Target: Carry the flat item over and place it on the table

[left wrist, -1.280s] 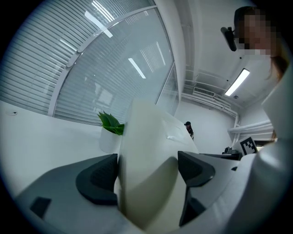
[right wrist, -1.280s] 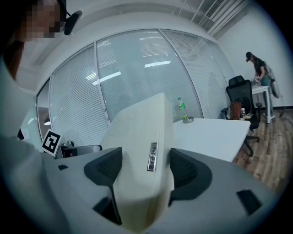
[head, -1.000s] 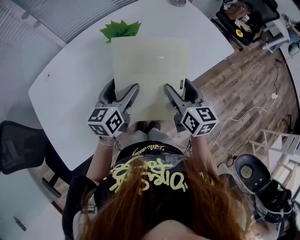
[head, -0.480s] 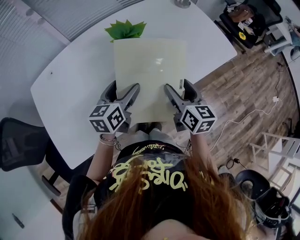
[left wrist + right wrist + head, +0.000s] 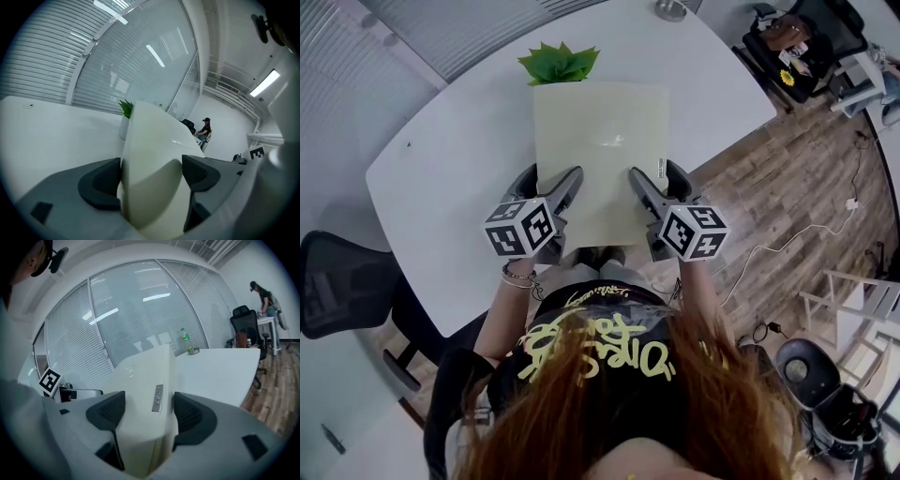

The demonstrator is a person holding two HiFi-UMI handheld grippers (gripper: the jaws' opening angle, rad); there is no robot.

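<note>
Over the tabletop (image 5: 459, 169), against a second ago: the flat sheet (image 5: 598, 159) reaches a little farther toward the plant (image 5: 560, 64), whose leaves now show fuller beyond the sheet's far edge. Both marker cubes sit slightly closer to the plant than before.
Left gripper (image 5: 546, 180): jaws clamped on the sheet's left edge, near the corner farthest from the plant. Its own view shows a dark pad pressed on each face of the pale sheet.
Right gripper (image 5: 658, 178): jaws closed on the sheet's right edge, level with the left one and as far from the plant. A small metal tag (image 5: 158, 398) on the sheet shows between the jaws.
Sheet: pale cream and stiff, held roughly level. In the head view its far edge hides the plant's pot. Its near edge hangs past the tabletop's rim, above the person's shoes (image 5: 595, 251). Whether the far edge touches the surface I cannot tell.
Tabletop: white and rounded, with a round metal fitting (image 5: 670, 9) beyond the plant.
Room: wood floor (image 5: 787, 187) lies to the right of the plant's table, and a black chair (image 5: 337, 291) stands on the side left of the plant. A curved glass wall with blinds (image 5: 131, 61) rises behind the plant. A green bottle (image 5: 185, 341) stands at the tabletop's far end, and a person (image 5: 262, 296) is at a desk well away from the plant.
</note>
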